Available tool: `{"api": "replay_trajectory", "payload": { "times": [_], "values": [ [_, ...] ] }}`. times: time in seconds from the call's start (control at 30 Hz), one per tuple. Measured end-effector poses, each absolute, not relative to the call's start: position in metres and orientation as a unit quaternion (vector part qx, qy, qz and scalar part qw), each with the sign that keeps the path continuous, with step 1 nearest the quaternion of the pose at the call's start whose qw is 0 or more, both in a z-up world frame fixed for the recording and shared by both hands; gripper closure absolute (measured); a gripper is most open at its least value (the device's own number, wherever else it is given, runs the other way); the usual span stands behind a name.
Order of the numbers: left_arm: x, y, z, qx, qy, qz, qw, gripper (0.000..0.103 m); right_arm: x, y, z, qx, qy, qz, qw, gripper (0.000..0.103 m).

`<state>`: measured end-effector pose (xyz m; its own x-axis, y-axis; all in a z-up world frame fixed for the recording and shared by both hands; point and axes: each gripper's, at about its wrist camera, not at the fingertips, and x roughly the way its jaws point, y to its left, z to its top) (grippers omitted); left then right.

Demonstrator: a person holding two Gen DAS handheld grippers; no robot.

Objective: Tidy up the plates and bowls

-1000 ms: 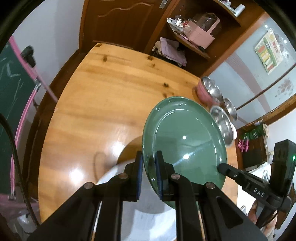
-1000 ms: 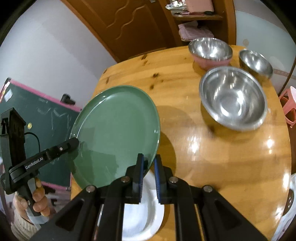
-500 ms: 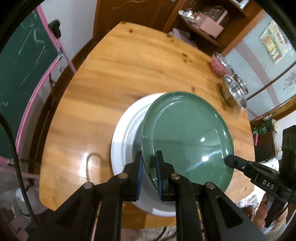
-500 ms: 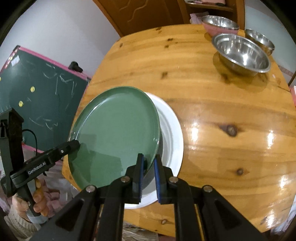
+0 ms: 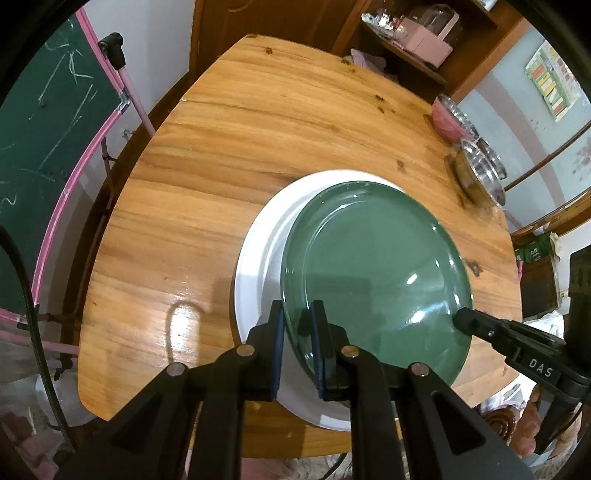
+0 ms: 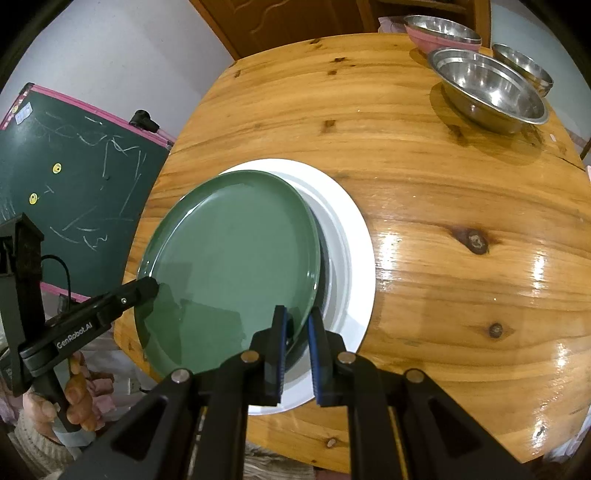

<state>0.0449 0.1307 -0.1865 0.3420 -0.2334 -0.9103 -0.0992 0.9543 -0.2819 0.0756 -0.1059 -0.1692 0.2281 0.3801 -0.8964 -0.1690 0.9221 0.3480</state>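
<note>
Green plate [image 5: 373, 273]: sat over the white plate [image 5: 258, 258], near the table's front edge, offset toward one side; whether it rested flat could not be told. Left gripper [image 5: 298, 345]: fingers clamped on the plate's near rim. Right gripper [image 6: 296, 341]: fingers likewise pinched the opposite rim. Wooden table [image 6: 443, 229]: bare, glossy boards around the plates. Large steel bowl [image 6: 487, 94]: far corner, well apart from the plates. Pink bowl [image 6: 441, 35] and small steel bowl [image 6: 522, 68]: just behind it. Green chalkboard [image 6: 74, 166]: stood beside the table. Shelf [image 5: 413, 44]: cluttered, beyond the far edge.
</note>
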Motion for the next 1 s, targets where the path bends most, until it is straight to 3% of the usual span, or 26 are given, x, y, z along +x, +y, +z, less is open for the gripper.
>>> {"api": "replay_trajectory", "payload": {
  "times": [0.33, 0.43, 0.6, 1.0],
  "values": [
    [0.049, 0.125, -0.191, -0.121, 0.59, -0.045, 0.797, 0.088, 0.074, -0.106, -0.168, 0.086, 0.6, 0.175, 0.776, 0.093],
    [0.048, 0.123, -0.187, -0.117, 0.585, -0.045, 0.801, 0.068, 0.073, -0.103, -0.167, 0.077, 0.598, 0.173, 0.779, 0.093],
    [0.049, 0.118, -0.173, -0.094, 0.566, -0.043, 0.818, 0.055, 0.072, -0.1, -0.166, 0.066, 0.599, 0.17, 0.78, 0.093],
    [0.051, 0.118, -0.167, -0.093, 0.561, -0.041, 0.821, 0.054, 0.069, -0.09, -0.171, 0.005, 0.606, 0.15, 0.782, 0.087]
  ]
}}
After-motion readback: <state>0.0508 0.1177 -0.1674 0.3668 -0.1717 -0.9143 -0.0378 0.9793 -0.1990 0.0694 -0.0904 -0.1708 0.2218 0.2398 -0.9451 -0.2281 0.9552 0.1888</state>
